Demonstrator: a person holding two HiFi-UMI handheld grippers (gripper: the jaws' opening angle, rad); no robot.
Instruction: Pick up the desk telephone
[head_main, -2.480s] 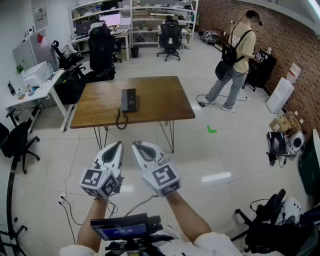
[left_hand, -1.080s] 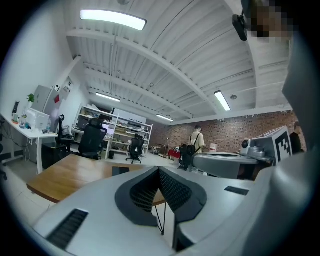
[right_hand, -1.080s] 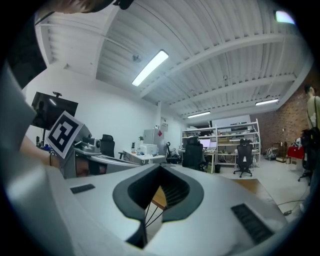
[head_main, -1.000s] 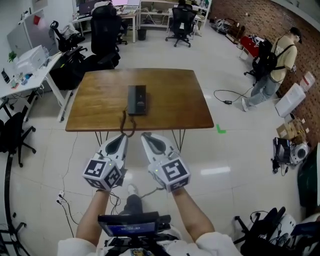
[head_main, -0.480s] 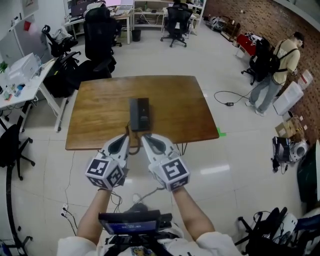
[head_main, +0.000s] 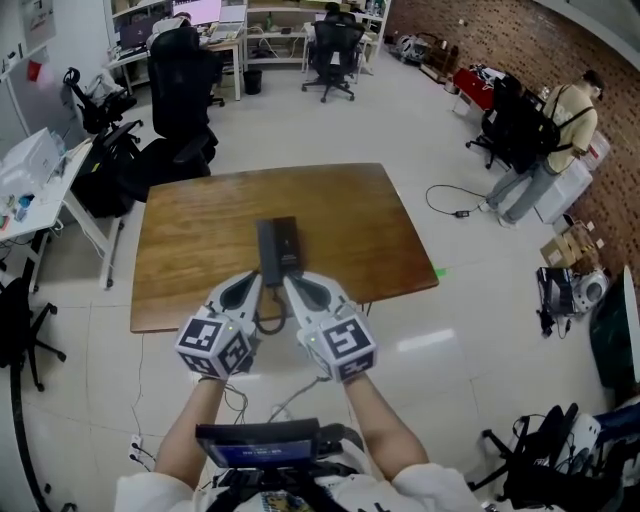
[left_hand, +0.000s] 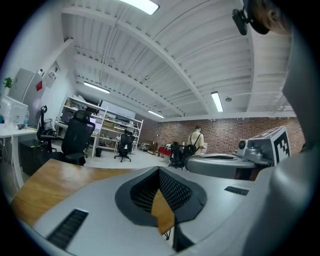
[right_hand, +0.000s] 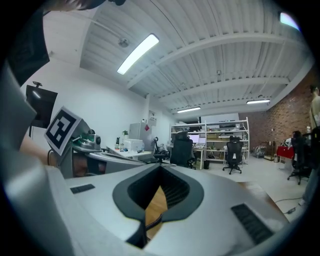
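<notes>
A black desk telephone (head_main: 278, 247) lies lengthwise on the wooden table (head_main: 200, 240), near its front edge, and its coiled cord (head_main: 265, 322) hangs over that edge. My left gripper (head_main: 252, 279) and right gripper (head_main: 290, 281) are side by side just short of the phone's near end, both shut with nothing in them. In the left gripper view the jaws (left_hand: 167, 227) meet in front of the brown tabletop (left_hand: 45, 185). The right gripper view shows its jaws (right_hand: 145, 235) closed too, with the tabletop (right_hand: 156, 200) seen through the gap and the phone hidden.
A person with a backpack (head_main: 560, 130) stands at the right by the brick wall. Black office chairs (head_main: 180, 75) and desks (head_main: 40, 190) line the back and left. A floor cable (head_main: 455, 205) lies right of the table. Boxes and gear (head_main: 570, 270) sit at the right edge.
Both grippers have come forward together to the table's front edge. The table and phone now sit closer and lower in the head view. Both stayed shut.
</notes>
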